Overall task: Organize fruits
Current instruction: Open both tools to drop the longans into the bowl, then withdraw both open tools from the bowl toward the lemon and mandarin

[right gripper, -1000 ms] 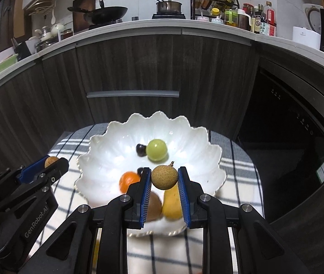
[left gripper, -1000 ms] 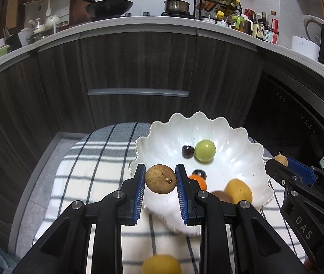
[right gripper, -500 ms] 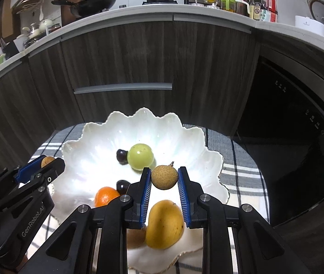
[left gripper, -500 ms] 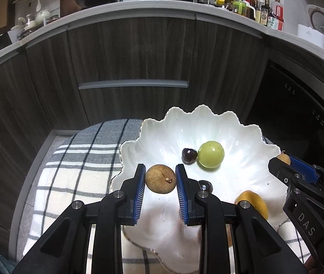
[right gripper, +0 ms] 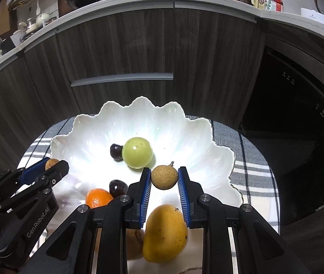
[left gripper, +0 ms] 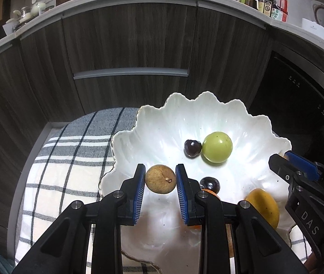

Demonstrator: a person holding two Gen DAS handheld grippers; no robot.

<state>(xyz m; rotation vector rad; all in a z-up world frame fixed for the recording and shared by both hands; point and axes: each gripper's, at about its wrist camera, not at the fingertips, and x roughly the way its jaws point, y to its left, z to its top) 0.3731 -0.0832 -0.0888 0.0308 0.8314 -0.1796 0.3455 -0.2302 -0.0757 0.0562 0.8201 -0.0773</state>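
- The left claw (left gripper: pixel 160 183) carried a brown longan (left gripper: pixel 160 179) between its blue pads (left gripper: pixel 139 193), low over the near left part of the white bowl (left gripper: pixel 152 123). Its jaws were just beginning to part, apparently to let the fruit drop; the pads looked barely in touch with it.
- The right claw (right gripper: pixel 164 186) stayed clamped on a second longan (right gripper: pixel 164 177), stem up, held over the bowl's right half, probably awaiting its own release.
- Both claws pointed steeply down, likely so each fruit would land gently rather than roll out.
- Already in the bowl lay a green fruit (right gripper: pixel 137 152) touching a dark cherry (right gripper: pixel 116 151), another cherry (right gripper: pixel 117 187) beside an orange (right gripper: pixel 98 198), and a mango (right gripper: pixel 165 233) at the near rim.
- The bowl sat on a checked cloth (left gripper: pixel 70 150) over the desk, in front of dark cabinets (left gripper: pixel 127 45).
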